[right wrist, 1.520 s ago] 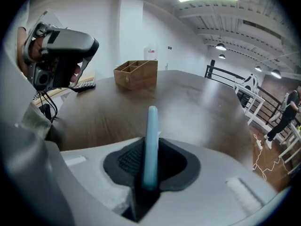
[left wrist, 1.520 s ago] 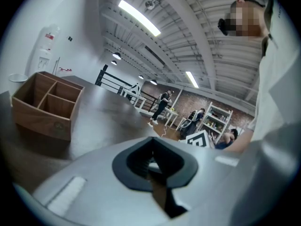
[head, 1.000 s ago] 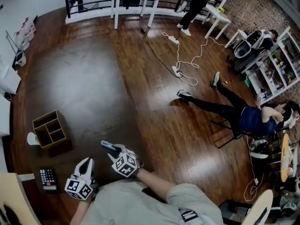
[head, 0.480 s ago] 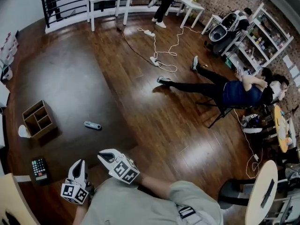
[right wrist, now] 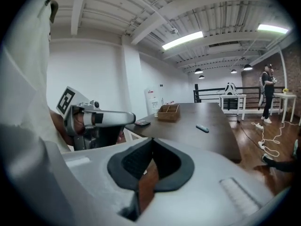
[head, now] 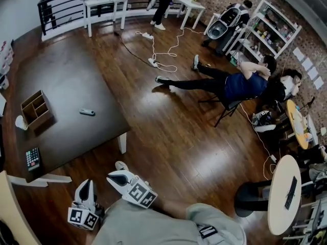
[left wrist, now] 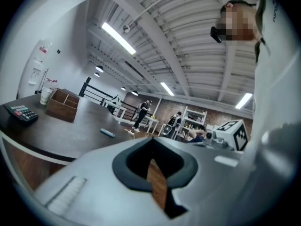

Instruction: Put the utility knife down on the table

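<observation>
The utility knife point(head: 87, 112), a small grey-blue bar, lies flat on the dark table point(head: 66, 80), well away from both grippers. It also shows far off in the left gripper view as the knife point(left wrist: 107, 133) and in the right gripper view as the knife point(right wrist: 202, 128). My left gripper point(head: 87, 184) and right gripper point(head: 113, 176) hang over the wooden floor, off the table's near corner. Each is shut with nothing between its jaws. The left gripper point(left wrist: 153, 147) and the right gripper point(right wrist: 151, 147) each show only a thin slit of floor.
On the table stand a wooden organiser box point(head: 34, 107), a white cup point(head: 20, 122) and a calculator point(head: 32, 158). A white table leg point(head: 122, 143) marks the near corner. A seated person point(head: 240, 86), floor cables point(head: 158, 55), white tables and a round table point(head: 286, 193) lie further off.
The right gripper held the knife over the table, let go of it and shut. Both grippers have since drawn back from the table, which now sits farther away.
</observation>
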The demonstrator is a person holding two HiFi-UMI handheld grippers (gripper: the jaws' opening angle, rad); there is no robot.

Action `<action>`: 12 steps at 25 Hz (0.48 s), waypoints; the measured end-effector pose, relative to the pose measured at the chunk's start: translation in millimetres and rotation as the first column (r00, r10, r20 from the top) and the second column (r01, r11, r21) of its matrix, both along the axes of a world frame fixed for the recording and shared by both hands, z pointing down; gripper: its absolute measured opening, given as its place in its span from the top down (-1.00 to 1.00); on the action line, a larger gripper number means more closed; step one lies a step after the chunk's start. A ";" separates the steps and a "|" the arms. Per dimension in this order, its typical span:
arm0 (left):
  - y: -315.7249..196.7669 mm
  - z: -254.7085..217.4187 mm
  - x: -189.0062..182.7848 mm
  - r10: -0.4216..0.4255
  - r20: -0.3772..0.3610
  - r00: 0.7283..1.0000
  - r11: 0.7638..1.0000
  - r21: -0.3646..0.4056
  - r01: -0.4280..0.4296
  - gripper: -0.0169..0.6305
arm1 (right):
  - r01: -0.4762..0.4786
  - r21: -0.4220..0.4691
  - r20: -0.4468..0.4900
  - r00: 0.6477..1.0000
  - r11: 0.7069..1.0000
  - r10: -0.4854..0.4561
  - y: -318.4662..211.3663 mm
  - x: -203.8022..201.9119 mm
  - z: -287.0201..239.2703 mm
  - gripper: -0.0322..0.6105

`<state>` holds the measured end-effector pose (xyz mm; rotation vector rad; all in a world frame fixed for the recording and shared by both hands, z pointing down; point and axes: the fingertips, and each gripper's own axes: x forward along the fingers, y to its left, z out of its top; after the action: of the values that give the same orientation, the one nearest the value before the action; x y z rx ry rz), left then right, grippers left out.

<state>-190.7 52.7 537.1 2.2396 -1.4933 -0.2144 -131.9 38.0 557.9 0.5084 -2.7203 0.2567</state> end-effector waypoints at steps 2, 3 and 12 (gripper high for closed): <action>10.7 -9.2 14.9 0.033 0.006 0.999 0.999 0.014 -0.033 0.94 | -0.013 0.025 -0.011 1.000 1.000 0.014 12.1 14.4 -7.8 0.89; 14.4 -14.7 23.3 0.052 0.014 0.999 0.998 0.026 -0.052 0.94 | -0.026 0.035 -0.009 1.000 0.999 0.026 14.7 22.4 -13.3 0.89; 30.8 -59.6 118.4 0.152 0.097 0.984 0.976 0.144 -0.165 0.94 | -0.105 0.076 0.048 0.994 0.992 0.102 26.1 104.2 -46.3 0.89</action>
<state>-72.3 83.5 477.5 2.5051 -1.3725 -0.1911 -27.7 64.1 511.5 0.6753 -2.7592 0.1907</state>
